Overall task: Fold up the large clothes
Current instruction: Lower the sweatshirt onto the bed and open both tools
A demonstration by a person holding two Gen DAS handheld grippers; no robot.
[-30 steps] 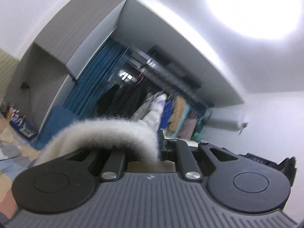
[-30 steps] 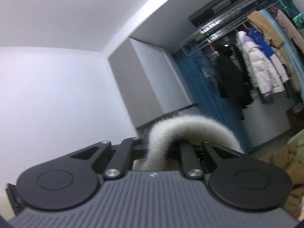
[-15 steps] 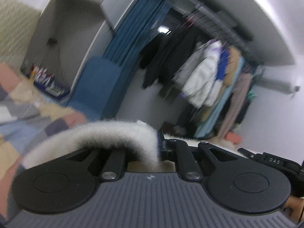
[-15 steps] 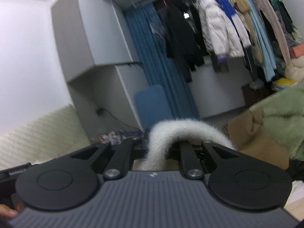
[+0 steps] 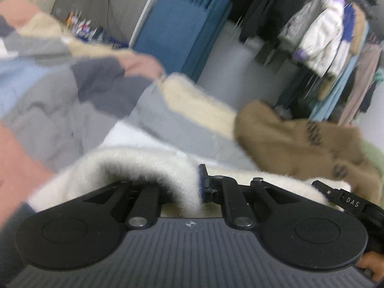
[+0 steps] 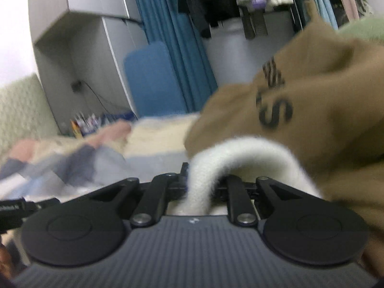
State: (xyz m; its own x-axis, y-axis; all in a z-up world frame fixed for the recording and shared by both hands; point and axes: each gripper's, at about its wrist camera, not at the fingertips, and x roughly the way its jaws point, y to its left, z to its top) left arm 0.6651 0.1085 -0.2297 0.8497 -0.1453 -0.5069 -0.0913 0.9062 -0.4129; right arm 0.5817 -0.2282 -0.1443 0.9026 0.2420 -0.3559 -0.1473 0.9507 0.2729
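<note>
A fluffy white garment [image 5: 148,165] is pinched in my left gripper [image 5: 200,187], its edge arching over the left finger. The same white garment [image 6: 242,153] is pinched in my right gripper [image 6: 192,187] and loops over to the right. Both grippers are shut on it and hold it just above the bed. The fingertips are hidden by the fabric. The other gripper's body shows at the right edge of the left wrist view [image 5: 350,201].
A patchwork quilt [image 5: 72,91] in pink, grey, blue and cream covers the bed. A brown garment with dark lettering [image 6: 300,100] and a green one [image 6: 364,26] are piled close on the right. A blue board [image 6: 153,81], wardrobe and clothes rack [image 5: 319,28] stand behind.
Both grippers have swung down from pointing at the ceiling and wall to pointing across the bed, carrying the white garment with them. The grip has not changed.
</note>
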